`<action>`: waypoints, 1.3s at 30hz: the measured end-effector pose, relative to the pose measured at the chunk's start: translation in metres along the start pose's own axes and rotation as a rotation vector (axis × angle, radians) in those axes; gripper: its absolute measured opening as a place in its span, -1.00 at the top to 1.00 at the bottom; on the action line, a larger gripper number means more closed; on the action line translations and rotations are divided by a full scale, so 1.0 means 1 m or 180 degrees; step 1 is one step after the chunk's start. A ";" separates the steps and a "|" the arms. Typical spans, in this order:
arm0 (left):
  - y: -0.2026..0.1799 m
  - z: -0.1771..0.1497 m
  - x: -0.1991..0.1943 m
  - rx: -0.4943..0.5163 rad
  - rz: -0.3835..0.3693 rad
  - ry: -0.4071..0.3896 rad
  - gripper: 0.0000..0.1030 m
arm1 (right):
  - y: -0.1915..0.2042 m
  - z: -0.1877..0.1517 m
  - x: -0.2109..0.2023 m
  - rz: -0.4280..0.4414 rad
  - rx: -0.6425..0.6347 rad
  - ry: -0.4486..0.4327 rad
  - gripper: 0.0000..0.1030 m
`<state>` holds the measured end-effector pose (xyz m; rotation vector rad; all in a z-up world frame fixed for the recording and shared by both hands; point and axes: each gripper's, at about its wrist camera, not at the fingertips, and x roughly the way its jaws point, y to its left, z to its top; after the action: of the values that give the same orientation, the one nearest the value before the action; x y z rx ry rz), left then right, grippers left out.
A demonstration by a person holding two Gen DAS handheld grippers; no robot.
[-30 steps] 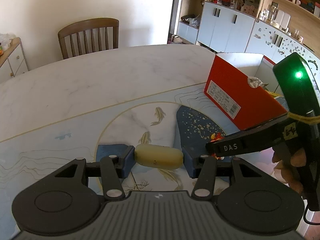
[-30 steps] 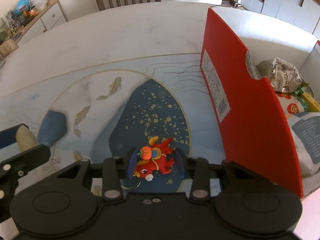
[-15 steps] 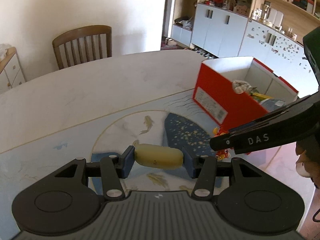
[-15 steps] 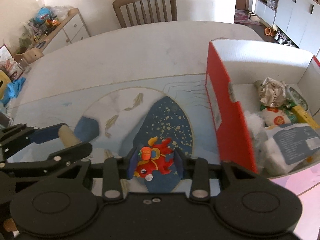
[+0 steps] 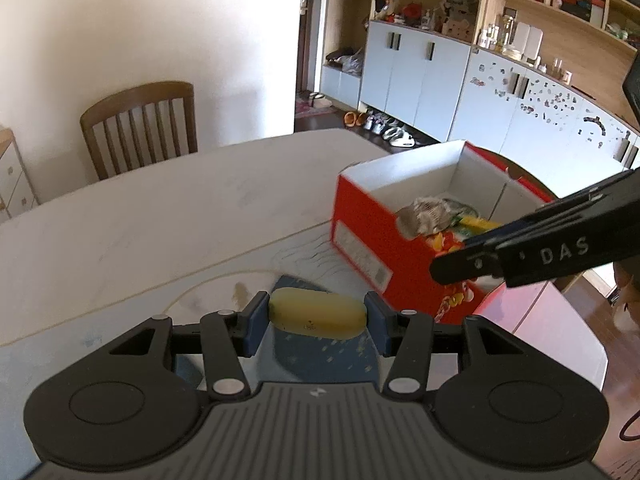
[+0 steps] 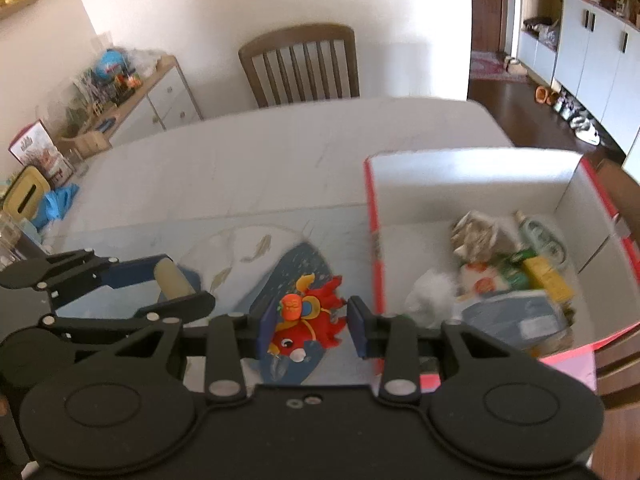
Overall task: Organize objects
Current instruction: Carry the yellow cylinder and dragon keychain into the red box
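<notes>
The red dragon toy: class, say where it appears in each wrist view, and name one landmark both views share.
Left wrist view: right of centre, red dragon toy mostly hidden behind the right claw.
Right wrist view: bottom centre, clamped in that claw.
Shared landmark: the red box.

One red cardboard box (image 6: 472, 176), one red plush fish toy (image 6: 308, 320), one pale yellow capsule-shaped case (image 5: 318, 314), one wooden chair (image 6: 300, 66), two tools: left tool (image 5: 316, 320), right tool (image 6: 310, 328).

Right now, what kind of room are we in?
Most likely a home dining area: a dining table with a wooden chair behind it, and wall cabinets with shelves of household clutter and shoes on the floor below.
</notes>
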<state>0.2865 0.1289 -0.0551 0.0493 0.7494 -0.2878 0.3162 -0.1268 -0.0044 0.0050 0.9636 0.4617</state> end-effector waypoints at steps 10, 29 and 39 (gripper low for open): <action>-0.059 0.038 0.016 0.0137 -0.0020 -0.0073 0.01 | -0.068 0.014 -0.031 -0.0064 0.0015 -0.0218 0.29; -0.148 0.095 0.111 0.0287 -0.0042 0.0148 0.01 | -0.193 0.020 -0.023 -0.0179 0.0077 -0.0140 0.29; -0.158 0.089 0.180 0.0294 0.0059 0.0672 0.01 | -0.205 0.004 0.015 -0.0194 -0.0210 0.0097 0.29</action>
<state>0.4270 -0.0794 -0.1030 0.1761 0.9443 -0.3024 0.4038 -0.3059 -0.0564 -0.0911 0.9753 0.4383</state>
